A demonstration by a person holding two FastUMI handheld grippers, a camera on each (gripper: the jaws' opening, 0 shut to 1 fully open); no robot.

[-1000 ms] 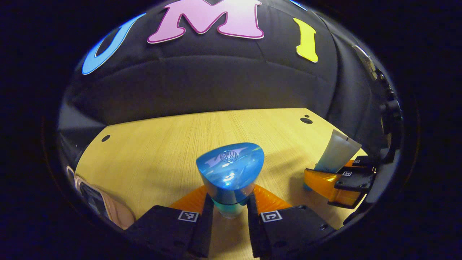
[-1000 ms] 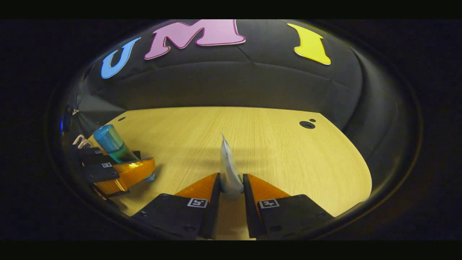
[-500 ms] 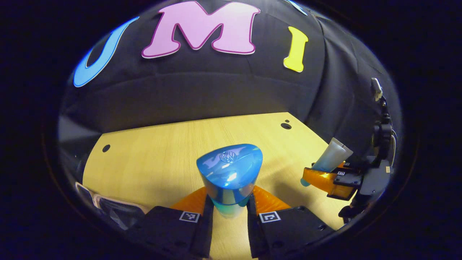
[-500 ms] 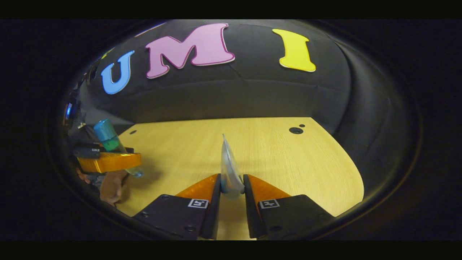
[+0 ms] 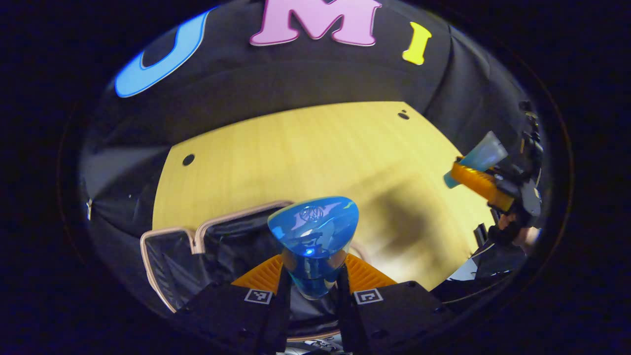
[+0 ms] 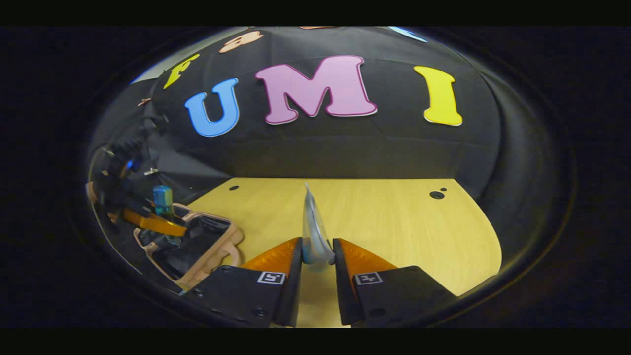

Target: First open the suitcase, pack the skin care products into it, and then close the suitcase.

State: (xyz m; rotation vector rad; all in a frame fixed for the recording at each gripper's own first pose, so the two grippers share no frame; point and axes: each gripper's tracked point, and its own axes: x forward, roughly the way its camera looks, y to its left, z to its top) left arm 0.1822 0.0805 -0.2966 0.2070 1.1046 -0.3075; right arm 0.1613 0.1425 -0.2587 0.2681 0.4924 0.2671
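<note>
Dim booth, with the counter [image 5: 305, 148] lit warmly from above. Left gripper view is motion-blurred, a soft shadow smearing the counter. Glare spots the blue cap [image 5: 313, 228]. Fisheye bending warps both views' edges.

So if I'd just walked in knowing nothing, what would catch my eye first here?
Probably the glossy blue-capped bottle, pinched between the left gripper's fingers right above the open suitcase with its dark lining. Next, the pale tube standing on edge in the right gripper over the yellow wooden table.
</note>
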